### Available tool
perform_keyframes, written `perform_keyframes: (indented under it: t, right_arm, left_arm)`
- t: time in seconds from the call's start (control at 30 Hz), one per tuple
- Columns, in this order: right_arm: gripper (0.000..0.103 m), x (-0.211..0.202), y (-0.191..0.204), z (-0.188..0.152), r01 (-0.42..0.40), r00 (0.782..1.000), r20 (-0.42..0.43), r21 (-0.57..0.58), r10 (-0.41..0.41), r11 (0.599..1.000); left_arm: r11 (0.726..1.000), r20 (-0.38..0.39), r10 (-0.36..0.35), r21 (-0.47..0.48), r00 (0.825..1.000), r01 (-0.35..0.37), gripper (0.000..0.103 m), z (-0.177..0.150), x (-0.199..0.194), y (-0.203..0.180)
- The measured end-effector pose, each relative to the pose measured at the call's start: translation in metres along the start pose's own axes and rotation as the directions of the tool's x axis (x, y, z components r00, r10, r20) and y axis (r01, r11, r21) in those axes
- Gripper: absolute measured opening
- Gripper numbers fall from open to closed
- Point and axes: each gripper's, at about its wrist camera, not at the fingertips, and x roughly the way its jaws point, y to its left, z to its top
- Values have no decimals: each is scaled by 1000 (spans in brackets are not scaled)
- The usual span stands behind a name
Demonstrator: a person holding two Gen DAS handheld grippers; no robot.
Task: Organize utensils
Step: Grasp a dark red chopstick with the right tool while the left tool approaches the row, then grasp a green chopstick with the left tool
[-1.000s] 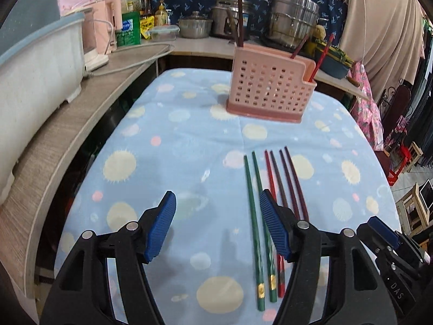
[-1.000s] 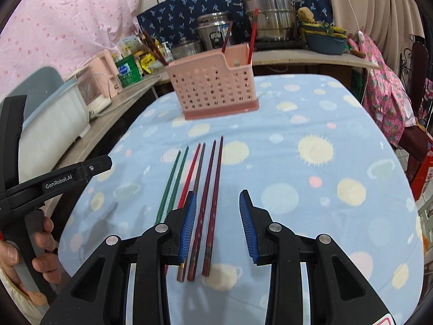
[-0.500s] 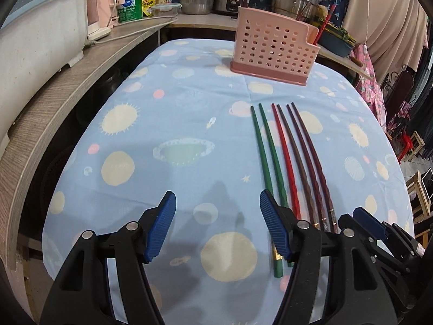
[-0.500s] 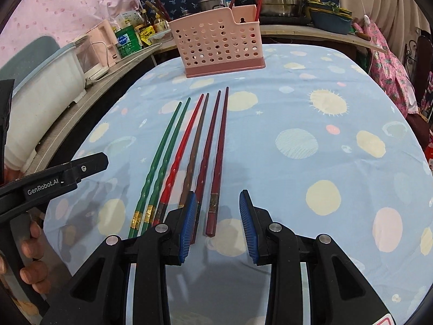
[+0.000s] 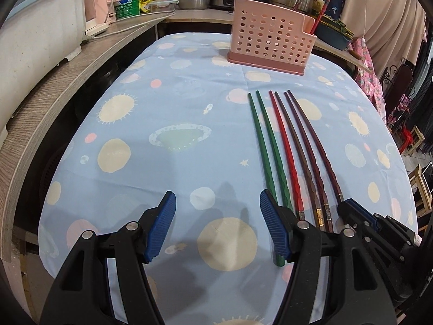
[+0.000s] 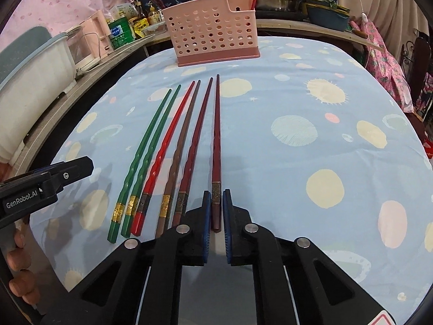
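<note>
The desk (image 6: 311, 162) is covered by a light blue cloth printed with suns and planets. Six chopsticks lie side by side on it: two green (image 6: 147, 146), one red (image 6: 167, 140), one brown (image 6: 181, 146), two maroon (image 6: 199, 135). A pink perforated utensil basket (image 6: 213, 35) stands at the far end.

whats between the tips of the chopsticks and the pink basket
Only bare tablecloth: in the right wrist view, nothing sits between the tips of the chopsticks and the pink basket.
</note>
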Motion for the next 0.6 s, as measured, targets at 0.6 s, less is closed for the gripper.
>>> perform_keyframes:
  t: [0.6]
  right_arm:
    - [7,-15,-21,-15,12,1000,7,49,-13,999]
  left_arm:
    - [997,-59,-26,67,998,30,71,-28,9,-29]
